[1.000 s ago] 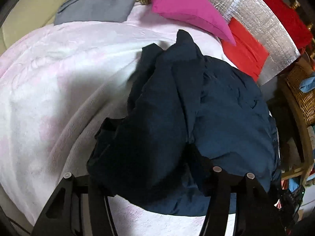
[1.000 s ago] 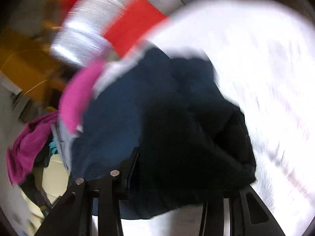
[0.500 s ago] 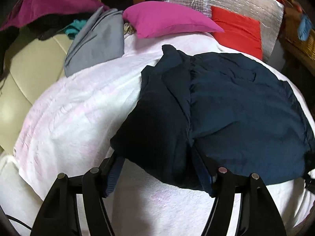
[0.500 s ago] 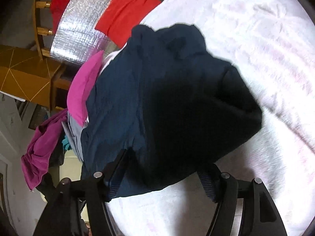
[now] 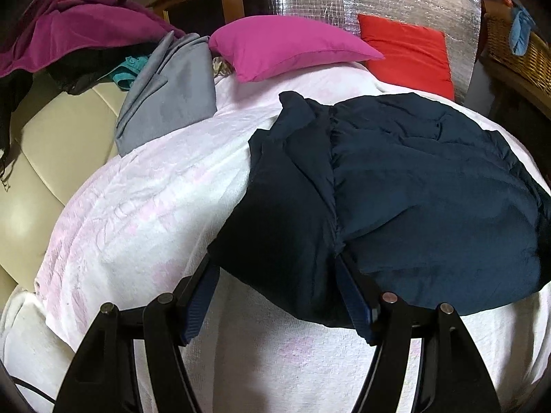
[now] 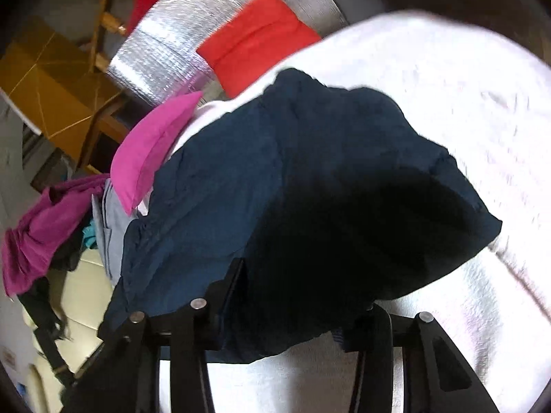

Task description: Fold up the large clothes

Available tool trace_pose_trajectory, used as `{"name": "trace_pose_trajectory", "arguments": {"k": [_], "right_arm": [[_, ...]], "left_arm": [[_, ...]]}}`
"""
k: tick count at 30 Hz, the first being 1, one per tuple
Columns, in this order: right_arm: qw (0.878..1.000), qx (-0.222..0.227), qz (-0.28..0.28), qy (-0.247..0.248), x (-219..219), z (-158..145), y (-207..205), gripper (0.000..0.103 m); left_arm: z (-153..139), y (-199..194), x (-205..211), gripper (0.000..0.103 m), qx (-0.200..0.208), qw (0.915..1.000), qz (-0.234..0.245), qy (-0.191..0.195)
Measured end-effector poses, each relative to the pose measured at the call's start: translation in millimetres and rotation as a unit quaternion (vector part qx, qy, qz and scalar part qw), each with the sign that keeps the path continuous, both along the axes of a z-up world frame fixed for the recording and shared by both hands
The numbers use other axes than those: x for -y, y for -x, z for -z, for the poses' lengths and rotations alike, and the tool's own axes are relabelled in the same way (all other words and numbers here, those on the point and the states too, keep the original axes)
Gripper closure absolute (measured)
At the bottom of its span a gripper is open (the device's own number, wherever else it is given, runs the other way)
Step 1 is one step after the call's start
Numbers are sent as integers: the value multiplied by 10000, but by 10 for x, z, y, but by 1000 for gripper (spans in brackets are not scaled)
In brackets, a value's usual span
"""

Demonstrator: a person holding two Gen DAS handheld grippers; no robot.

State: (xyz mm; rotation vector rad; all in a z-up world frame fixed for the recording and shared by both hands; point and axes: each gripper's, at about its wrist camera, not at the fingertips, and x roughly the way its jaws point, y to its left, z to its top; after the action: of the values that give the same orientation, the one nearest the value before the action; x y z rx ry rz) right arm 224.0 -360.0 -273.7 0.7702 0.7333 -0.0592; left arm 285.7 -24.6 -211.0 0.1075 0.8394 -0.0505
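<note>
A navy padded jacket [image 5: 413, 189] lies folded over on the white and pink bed cover [image 5: 155, 206]. My left gripper [image 5: 275, 275] stands open at the jacket's near edge. The dark folded part reaches in between its fingers, and the left pad is clear of the cloth. In the right wrist view the jacket [image 6: 275, 189] bunches over my right gripper [image 6: 299, 292]. Its jaws are closing on the near fold, which fills the gap and hides the right fingertip.
A pink pillow [image 5: 286, 44], a red cushion [image 5: 409, 55] and a silver foil mat [image 5: 378, 0] line the far side of the bed. A grey garment [image 5: 172, 96] lies at the left, by a cream padded seat [image 5: 51, 158]. A wicker basket [image 5: 516, 51] stands at the right.
The jacket, bunched up in both grippers a second ago, now lies spread on the bed. The left jaws widened and let go. The right jaws opened, then narrowed onto the near fold.
</note>
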Motion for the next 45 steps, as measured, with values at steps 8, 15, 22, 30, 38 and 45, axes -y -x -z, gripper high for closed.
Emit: {"name": "trace_pose_trajectory", "arguments": {"k": [8,15,22,30,38,45], "right_arm": [[9961,-631,-300,-537,150,185,9,45],[9940,-666,-820,-274,81,21,221,35],[9874,-124,-1578,-90,-95,-201,373,35],[9952,475,-744,434,70,-470,401,36],[9987,-411,-274,133,508,-34,138,36],[9974,-410,-410,425,471,-6,167,36]], "left_arm": [[-8,38,3,32,121,9996,115,-206],[-75,106,17,32,403,9981,115,-455],[-234,246,-12,27,727,9967,96,-354],[-291,298,144,27,840,9960,203,-232],[-258,292,350,27,850,9949,357,-400],[-237,261,396,27,832,9947,386,-454]]}}
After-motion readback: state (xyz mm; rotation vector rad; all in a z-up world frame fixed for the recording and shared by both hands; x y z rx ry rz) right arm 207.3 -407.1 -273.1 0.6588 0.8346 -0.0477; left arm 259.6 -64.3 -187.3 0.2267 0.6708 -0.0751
